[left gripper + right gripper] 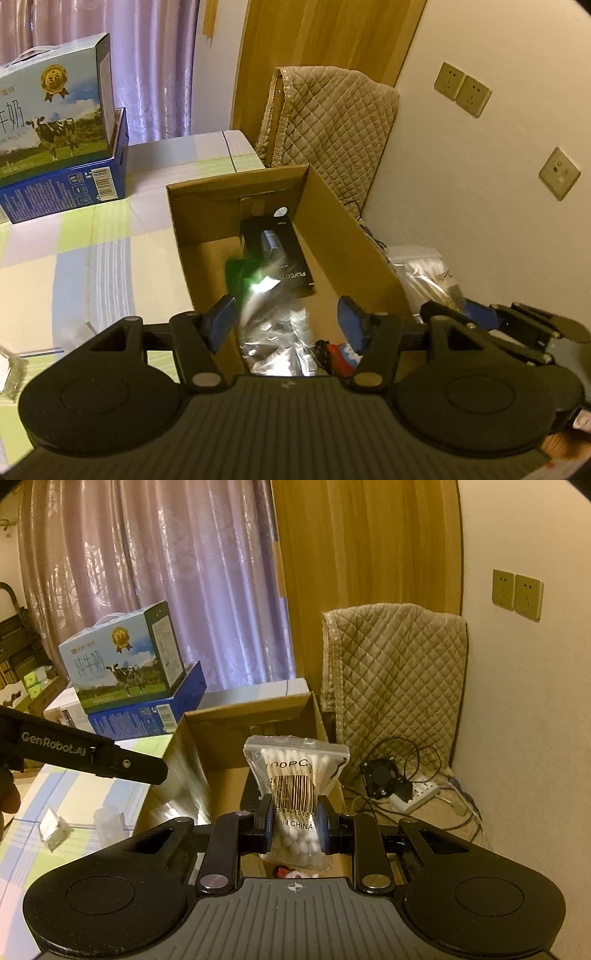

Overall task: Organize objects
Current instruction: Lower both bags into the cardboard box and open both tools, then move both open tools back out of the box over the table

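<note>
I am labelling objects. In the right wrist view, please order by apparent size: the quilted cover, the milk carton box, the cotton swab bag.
1. quilted cover
2. milk carton box
3. cotton swab bag, though it sits nearest the camera, so its rank against the box is unsure.

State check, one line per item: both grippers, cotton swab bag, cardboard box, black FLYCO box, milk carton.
left gripper: open, empty, over the box
right gripper: shut on the cotton swab bag
cotton swab bag: sealed, upright, held above the box
cardboard box: open-topped, partly filled
black FLYCO box: lying inside the cardboard box
milk carton: closed, stacked on a blue box
</note>
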Available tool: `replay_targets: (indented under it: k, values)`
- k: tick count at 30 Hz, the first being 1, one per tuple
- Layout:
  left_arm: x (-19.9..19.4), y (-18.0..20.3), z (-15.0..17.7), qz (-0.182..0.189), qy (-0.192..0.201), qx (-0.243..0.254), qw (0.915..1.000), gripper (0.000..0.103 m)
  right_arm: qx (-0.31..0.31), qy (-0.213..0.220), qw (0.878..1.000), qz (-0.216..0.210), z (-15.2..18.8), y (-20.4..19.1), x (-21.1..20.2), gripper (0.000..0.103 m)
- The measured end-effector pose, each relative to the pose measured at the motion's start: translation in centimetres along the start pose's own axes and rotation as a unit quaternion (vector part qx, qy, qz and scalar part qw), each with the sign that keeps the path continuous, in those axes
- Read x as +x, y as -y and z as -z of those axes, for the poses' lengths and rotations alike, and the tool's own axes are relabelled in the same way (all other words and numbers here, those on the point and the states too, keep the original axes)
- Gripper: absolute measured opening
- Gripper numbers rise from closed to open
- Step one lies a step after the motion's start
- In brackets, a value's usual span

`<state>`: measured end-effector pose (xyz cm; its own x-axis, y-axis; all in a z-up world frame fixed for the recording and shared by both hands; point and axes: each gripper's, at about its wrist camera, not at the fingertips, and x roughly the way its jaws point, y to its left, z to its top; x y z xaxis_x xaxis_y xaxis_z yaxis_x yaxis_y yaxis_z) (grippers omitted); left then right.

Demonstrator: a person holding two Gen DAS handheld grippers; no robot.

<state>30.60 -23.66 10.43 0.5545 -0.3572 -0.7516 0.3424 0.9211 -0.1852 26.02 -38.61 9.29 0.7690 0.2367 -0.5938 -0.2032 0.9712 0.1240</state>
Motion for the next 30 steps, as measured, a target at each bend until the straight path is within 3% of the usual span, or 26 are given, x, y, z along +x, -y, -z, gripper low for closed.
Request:
replay_targets:
  k: [16, 17, 20, 28, 30]
  values:
    - [-1.3, -1.8, 1.5, -0.007, 0.001, -0.007, 0.9999, 0.058, 0.022, 0.006, 0.999, -0.028, -0.1, -0.5, 0.6, 0.02]
    - [-1.3, -1.9, 1.5, -0.009, 0.001, -0.008, 0.9999, 0.059, 0.026, 0.009, 0.999, -0.038, -0.3, -0.4, 0.7, 0.026]
    - [-1.5, -2.5, 1.8, -0.013, 0.001, -0.009, 0.9999, 0.059, 0.047, 0.025, 0.997, -0.049, -0.4, 0.0, 0.6, 0.066]
    - [-2.6, -3.8, 3.6, -0.022, 0.001, -0.013, 0.9997, 0.061, 0.07, 0.005, 0.997, -0.034, 0.7, 0.6, 0.2, 0.067]
    - [-3.1, -4.1, 4.1, -0.024, 0.002, -0.015, 0.9996, 0.066, 0.073, 0.0, 0.997, -0.032, 1.1, 0.5, -0.1, 0.067]
